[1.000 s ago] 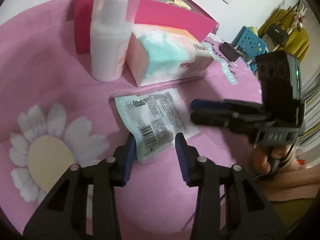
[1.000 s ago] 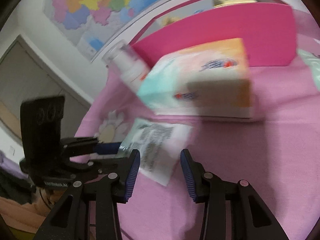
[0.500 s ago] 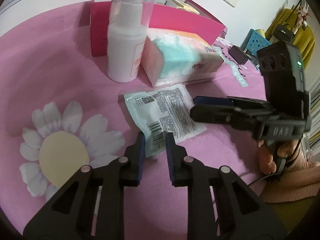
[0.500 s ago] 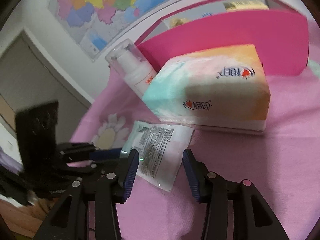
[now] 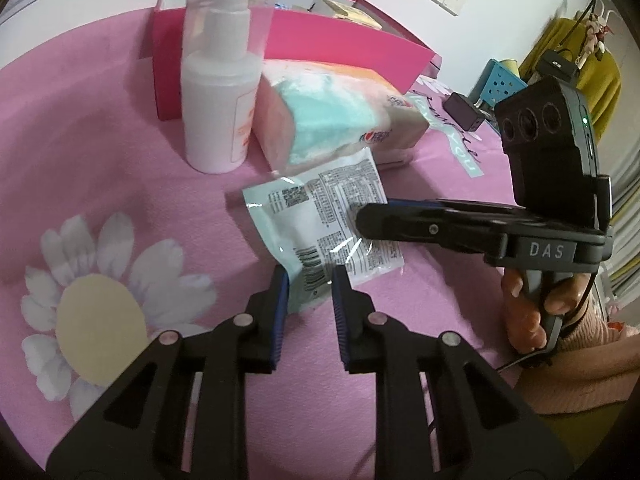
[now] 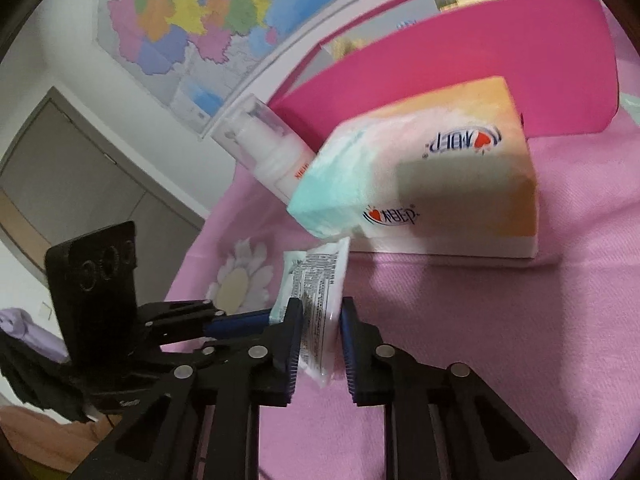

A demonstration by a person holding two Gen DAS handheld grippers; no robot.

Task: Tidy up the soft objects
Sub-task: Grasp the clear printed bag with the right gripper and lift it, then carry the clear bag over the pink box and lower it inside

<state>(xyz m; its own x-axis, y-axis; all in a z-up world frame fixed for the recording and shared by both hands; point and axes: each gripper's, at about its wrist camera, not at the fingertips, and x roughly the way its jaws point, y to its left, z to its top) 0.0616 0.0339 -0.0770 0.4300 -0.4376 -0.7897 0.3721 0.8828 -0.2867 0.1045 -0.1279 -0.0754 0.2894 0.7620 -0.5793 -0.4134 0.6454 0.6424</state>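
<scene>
A flat pale-teal and white packet (image 5: 320,216) with printed text and a barcode lies on the pink cloth (image 5: 100,160), in front of the tissue pack (image 5: 340,128). My left gripper (image 5: 308,292) is shut on its near corner. My right gripper (image 5: 360,220) reaches in from the right, and its jaws are closing on the packet's right edge. In the right wrist view the packet (image 6: 320,280) stands tilted on edge, pinched between the pads of my right gripper (image 6: 320,320). My left gripper (image 6: 272,314) holds its far side there.
A white pump bottle (image 5: 218,108) stands left of the tissue pack (image 6: 432,184). Behind both is an open pink box (image 5: 348,36) holding several items. A daisy print (image 5: 100,312) marks the cloth at near left. A person's hand (image 5: 528,308) grips the right handle.
My left jaws closed on the packet's near corner. My right jaws then narrowed onto its other edge, and that edge rose off the cloth and tilted up.
</scene>
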